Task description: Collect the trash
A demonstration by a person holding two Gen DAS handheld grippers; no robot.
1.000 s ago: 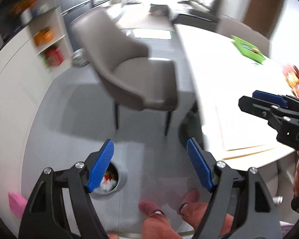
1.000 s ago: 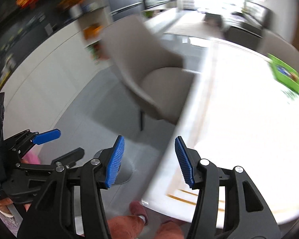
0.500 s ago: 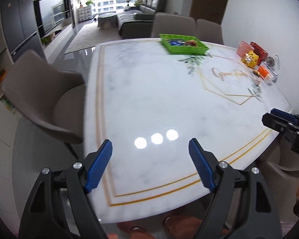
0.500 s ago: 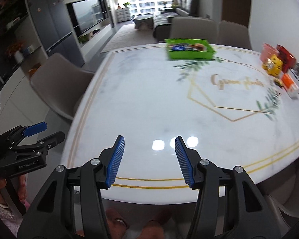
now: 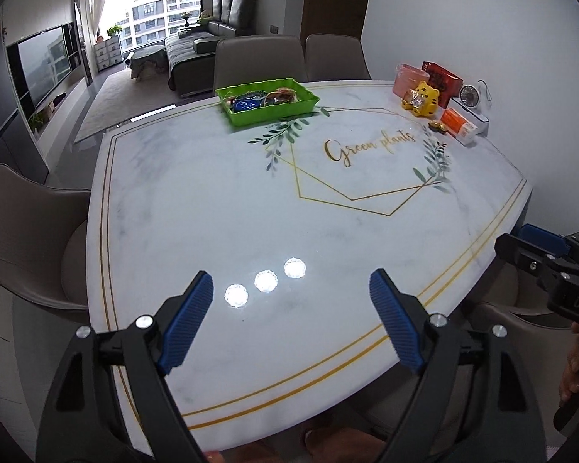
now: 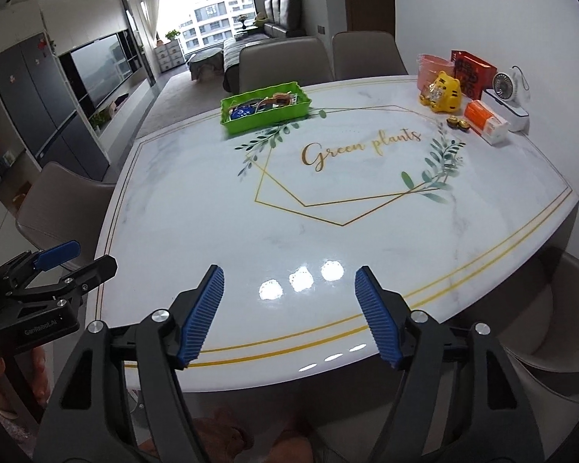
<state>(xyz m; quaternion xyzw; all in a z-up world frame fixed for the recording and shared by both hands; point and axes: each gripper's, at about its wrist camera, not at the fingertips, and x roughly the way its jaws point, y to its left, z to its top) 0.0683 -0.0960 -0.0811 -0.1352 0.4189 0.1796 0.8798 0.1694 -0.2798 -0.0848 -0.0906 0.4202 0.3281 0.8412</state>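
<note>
Though wrappers maybe inside, green tray (image 6: 267, 112) beyond yawning claws.

Sharp, daylit frames (fisheye-bent edges), three lamp glares on the table (image 5: 220, 208).

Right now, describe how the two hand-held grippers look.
Both match: the left hand-held gripper and right hand-held gripper have matte black angular arms with silver pivot bolts and ribbed blue finger pads. White lettering marks their bodies. No cables show.

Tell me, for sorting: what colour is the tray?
Bright green tray; right wrist view shows it best.
</note>
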